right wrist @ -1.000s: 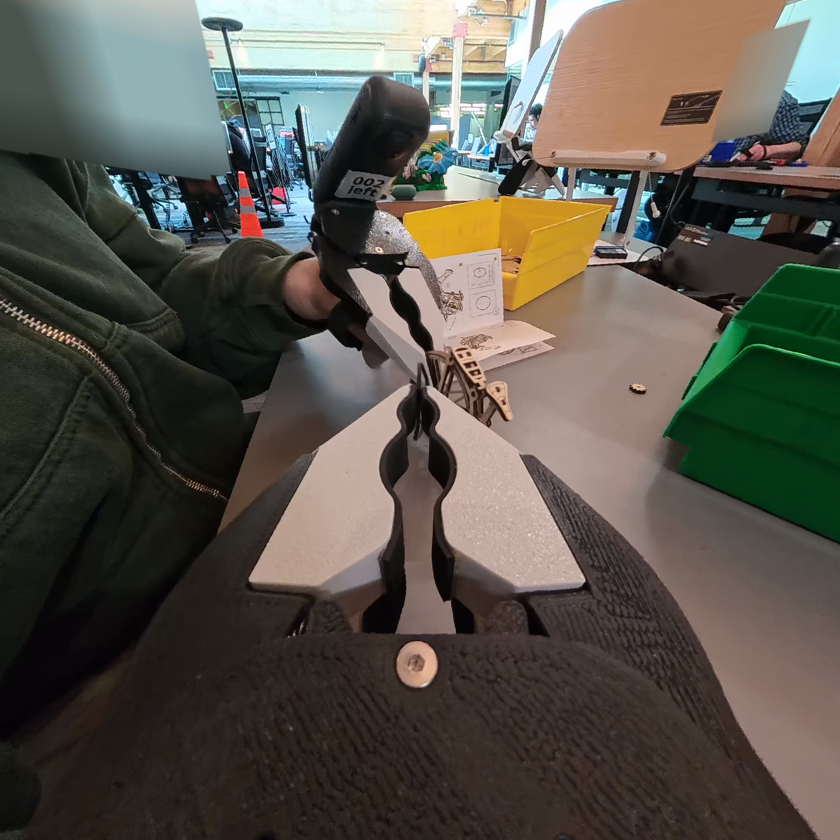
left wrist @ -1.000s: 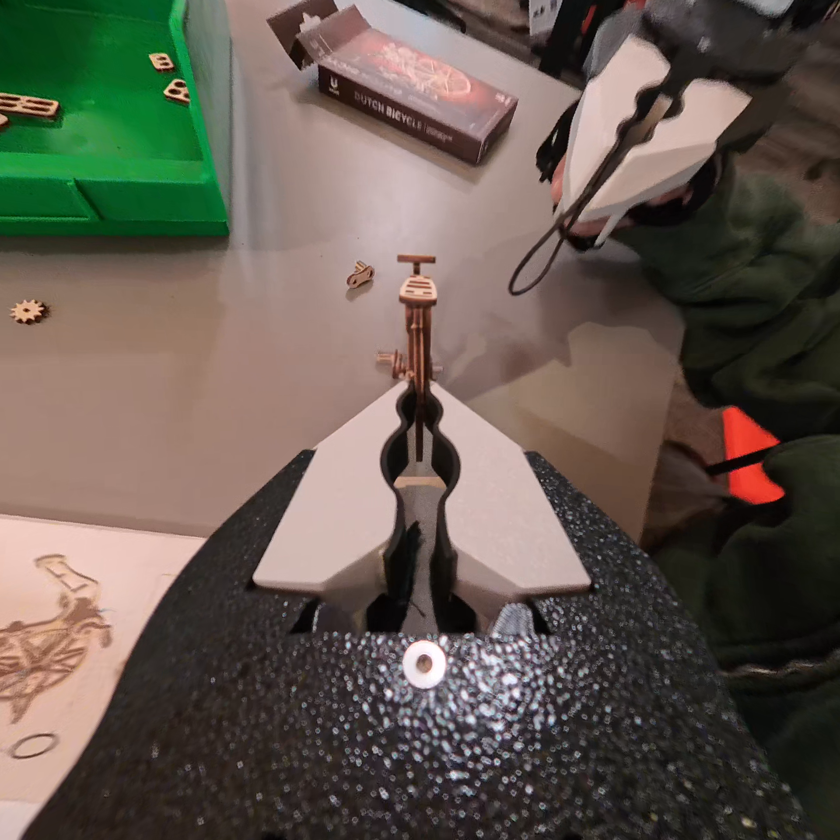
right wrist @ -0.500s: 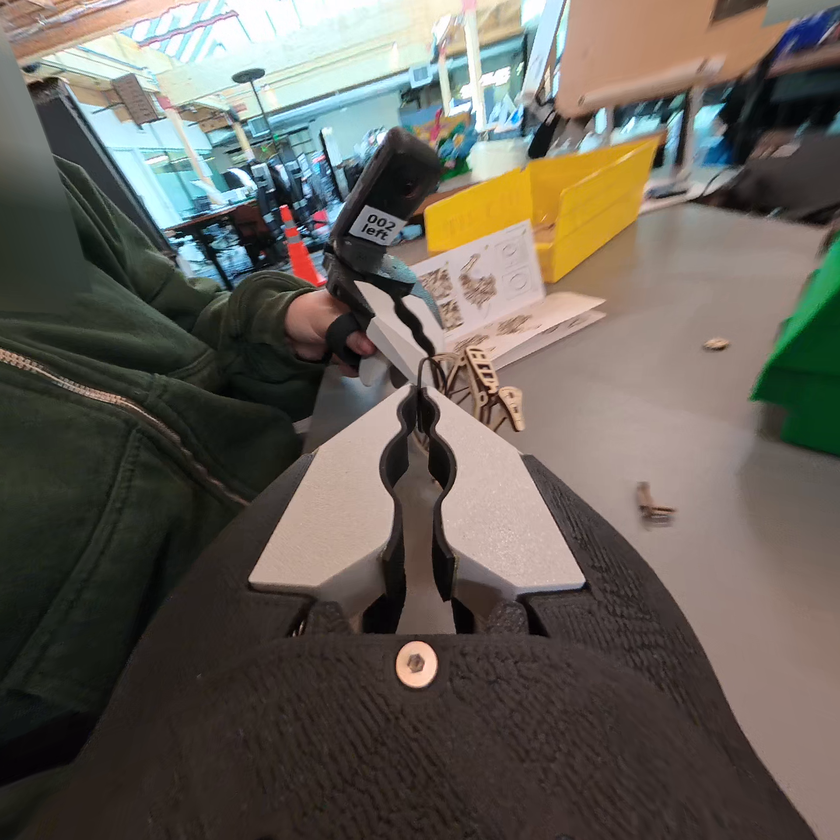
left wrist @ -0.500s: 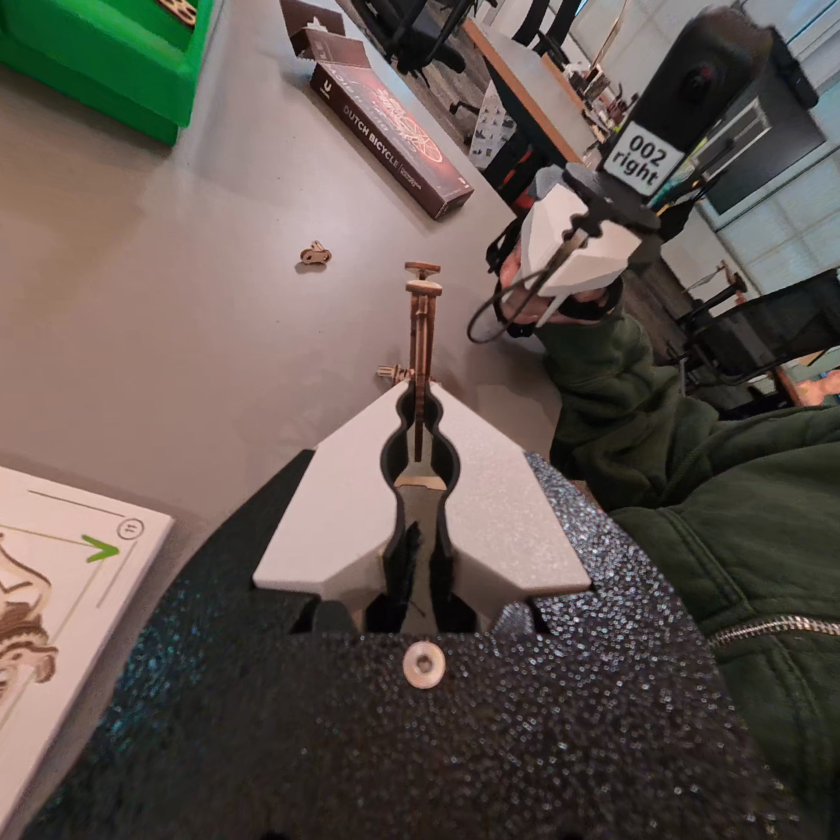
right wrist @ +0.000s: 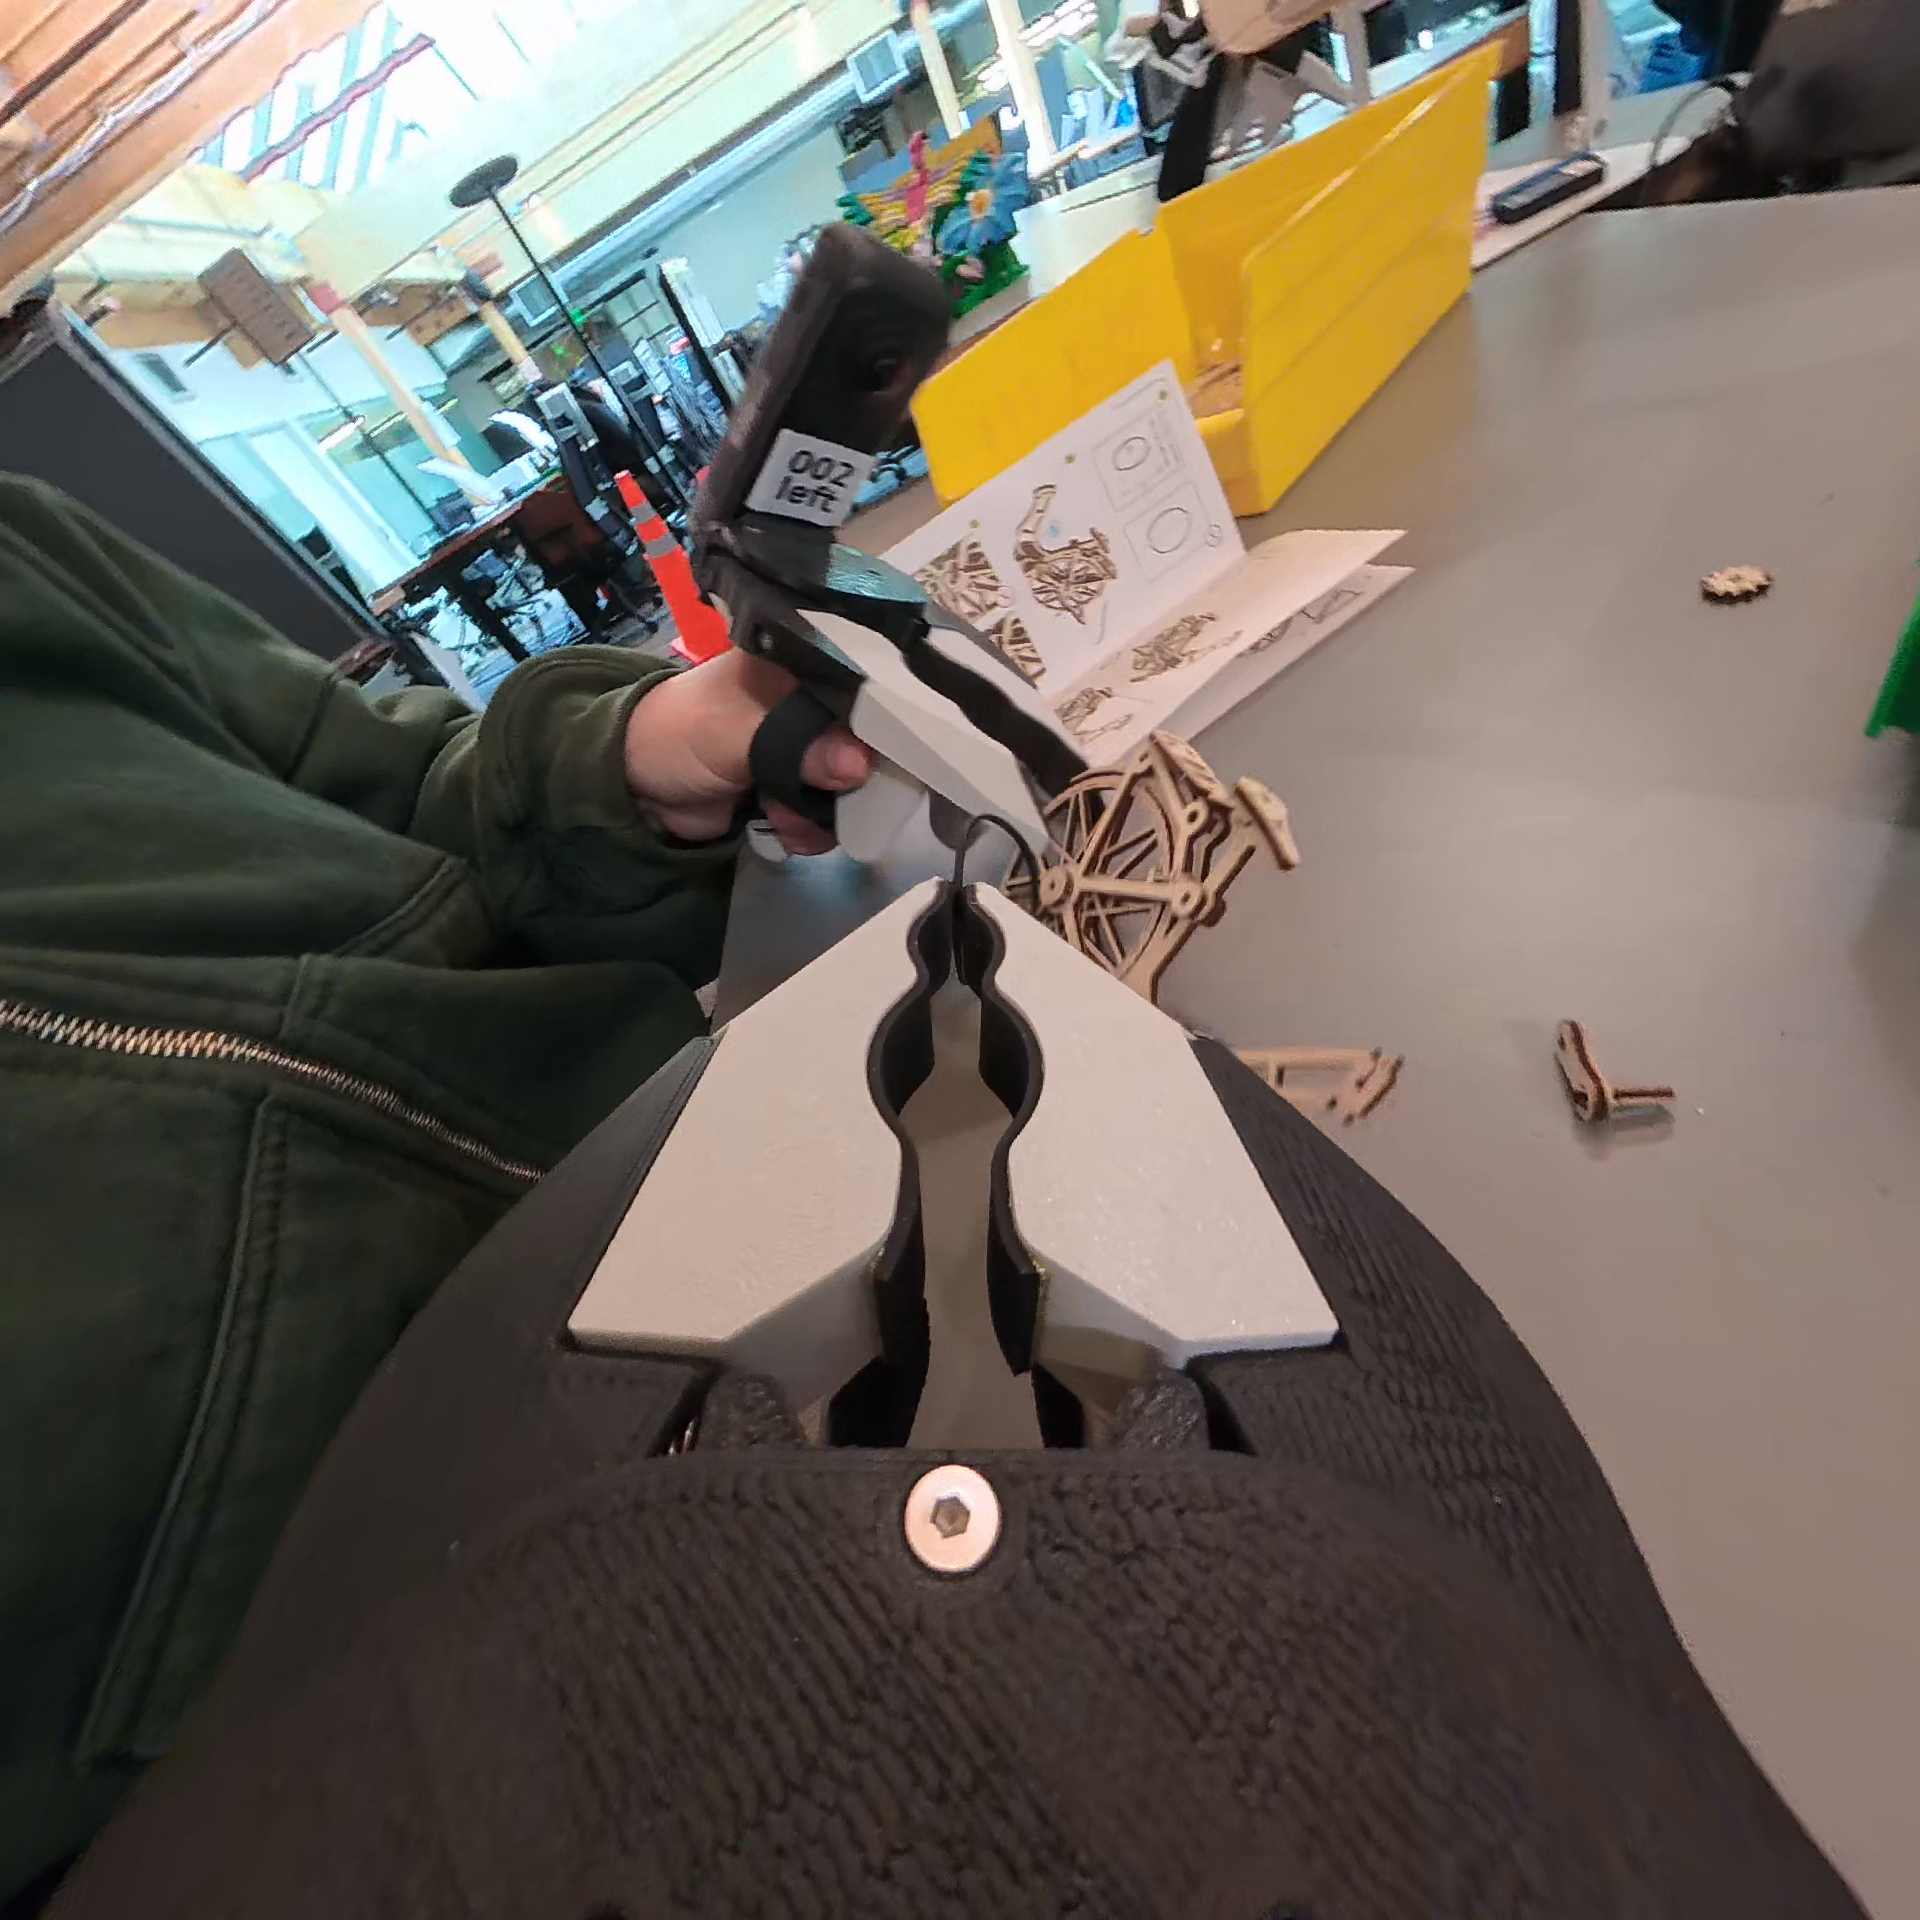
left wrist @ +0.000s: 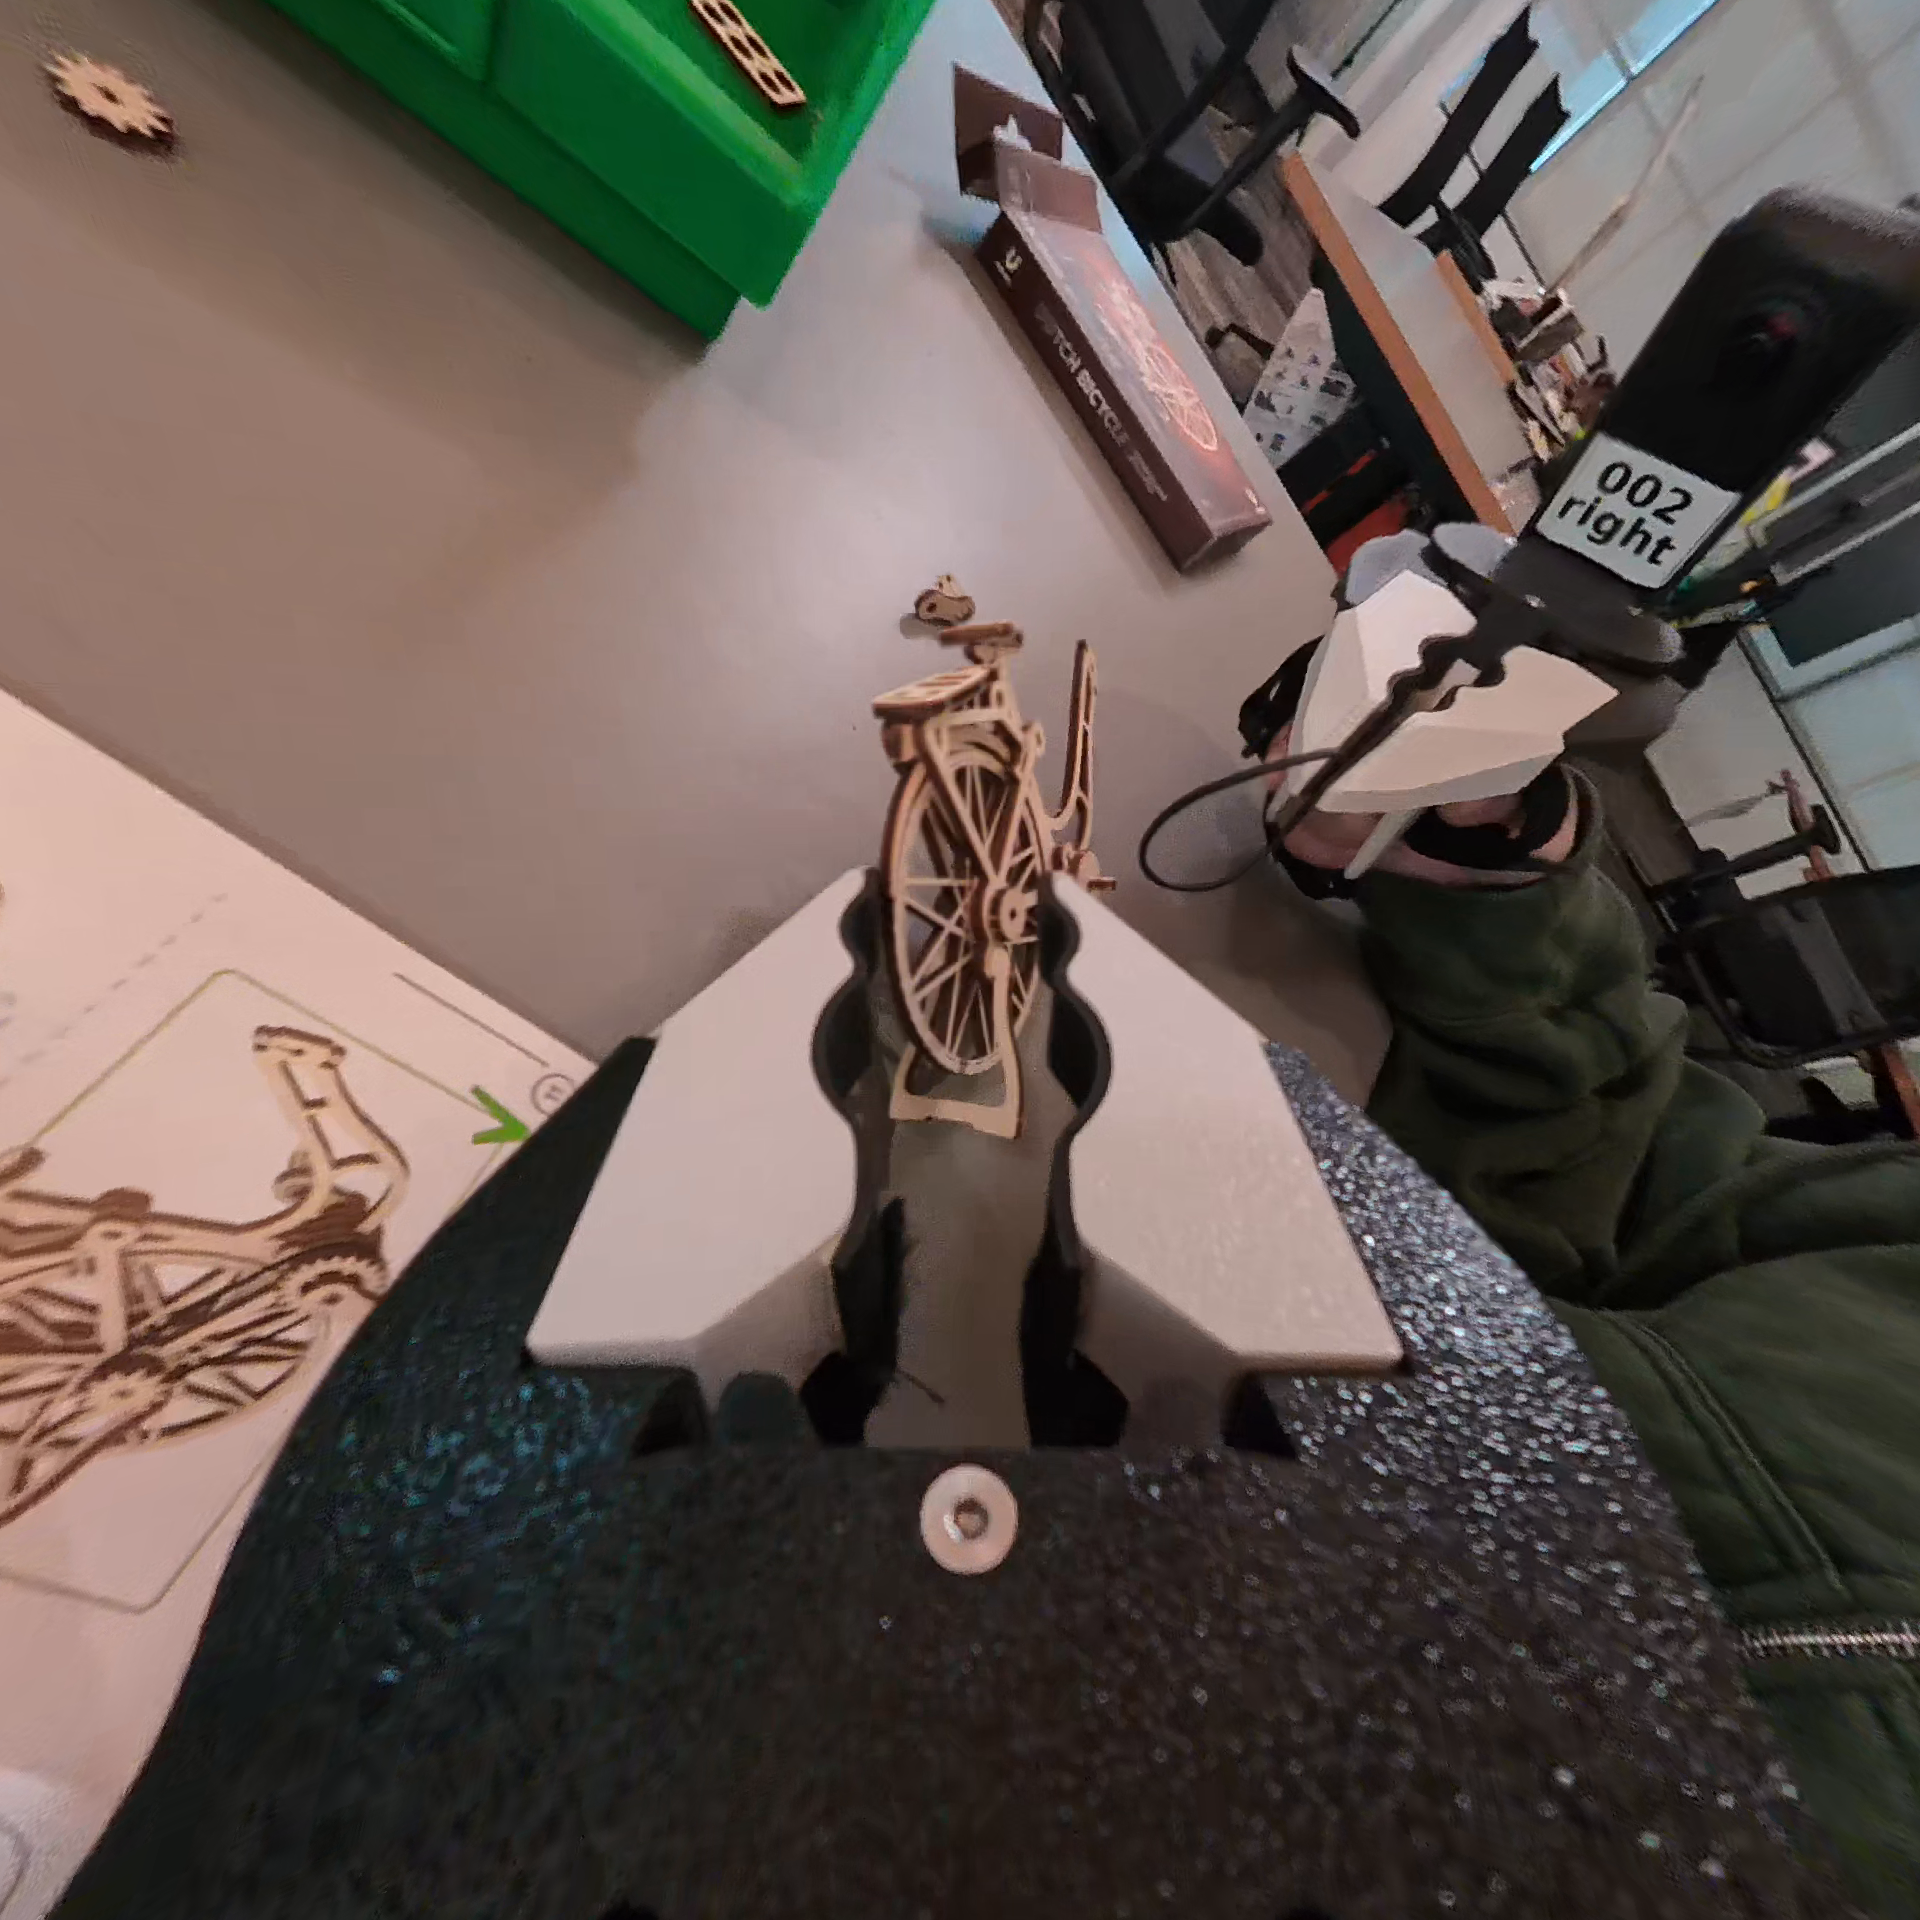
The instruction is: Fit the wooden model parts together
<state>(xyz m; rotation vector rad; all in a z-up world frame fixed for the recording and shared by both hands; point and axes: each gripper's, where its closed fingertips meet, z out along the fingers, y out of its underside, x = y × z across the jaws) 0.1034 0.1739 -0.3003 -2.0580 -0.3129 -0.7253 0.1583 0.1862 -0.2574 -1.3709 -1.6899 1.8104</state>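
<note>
A wooden bicycle model (left wrist: 966,883) stands upright between the fingers of my left gripper (left wrist: 961,914). The jaws are apart, and the rear wheel is turned at an angle in the gap. In the right wrist view the bicycle (right wrist: 1143,862) sits at the tip of the left gripper (right wrist: 1029,810). My right gripper (right wrist: 954,904) is shut on a thin black ring (right wrist: 971,842). From the left wrist view the ring (left wrist: 1195,831) hangs as a loop from the right gripper (left wrist: 1294,821), just right of the bicycle.
Small loose wooden parts (right wrist: 1590,1081) (right wrist: 1320,1075) and a gear (left wrist: 109,99) lie on the grey table. A green bin (left wrist: 623,135), a dark box (left wrist: 1122,364), an instruction sheet (left wrist: 156,1195) and a yellow bin (right wrist: 1299,281) are around. A person's green sleeve (right wrist: 260,883) is close on the left. The gear (left wrist: 109,99) lies some 20 centimeters from my left tips, 25 centimeters from my right tips.
My left gripper's jaws have widened and the bicycle, edge-on before, now shows its wheel at an angle. The left gripper has also tilted. The right gripper still holds the ring, now closer to the bicycle.
</note>
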